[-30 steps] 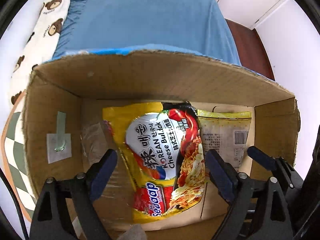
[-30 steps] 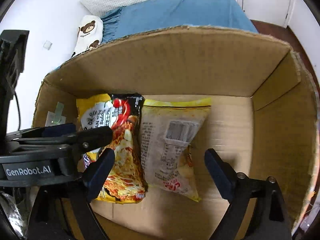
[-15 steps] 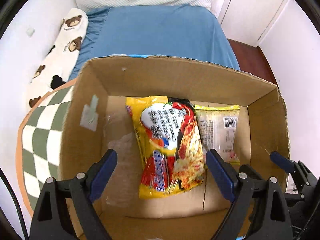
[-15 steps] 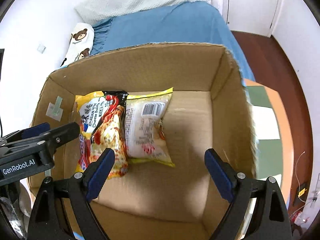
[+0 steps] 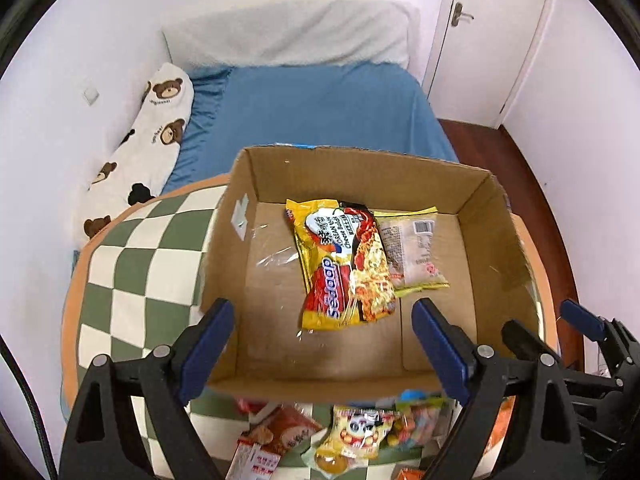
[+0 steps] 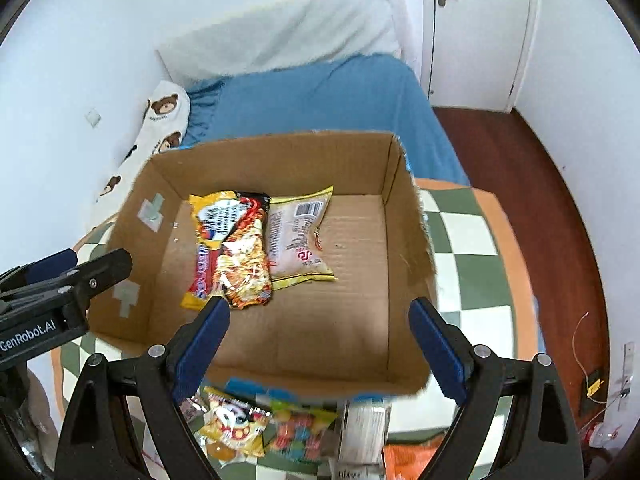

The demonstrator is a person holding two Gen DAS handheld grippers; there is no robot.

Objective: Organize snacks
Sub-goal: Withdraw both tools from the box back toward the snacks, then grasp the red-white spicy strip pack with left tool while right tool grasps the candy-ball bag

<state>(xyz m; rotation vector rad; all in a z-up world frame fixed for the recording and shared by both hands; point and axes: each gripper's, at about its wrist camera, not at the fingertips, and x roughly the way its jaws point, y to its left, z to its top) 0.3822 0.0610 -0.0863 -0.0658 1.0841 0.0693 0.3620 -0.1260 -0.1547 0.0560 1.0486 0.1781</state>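
Note:
An open cardboard box (image 5: 496,216) (image 6: 408,216) stands on a round checkered table. Inside lie a yellow-and-red noodle packet (image 5: 344,264) (image 6: 232,252) and, to its right, a pale packet with a barcode (image 5: 412,248) (image 6: 300,236). My left gripper (image 5: 322,344) is open and empty, above the box's near wall. My right gripper (image 6: 320,340) is open and empty, also above the near wall. More snacks lie on the table in front of the box: a yellow packet (image 5: 356,432) (image 6: 236,424), a colourful candy bag (image 6: 300,428) and a red-and-white packet (image 5: 276,440).
The table (image 5: 136,256) has a green-and-white checkered top with an orange rim. Behind it is a bed with a blue sheet (image 5: 320,116) and a bear-print pillow (image 5: 148,136). A white door (image 6: 476,32) and red-brown floor (image 6: 520,168) lie to the right.
Both grippers have pulled up and back out of the box, staying open. The two packets remain lying in the box. The snacks on the table in front have come into view.

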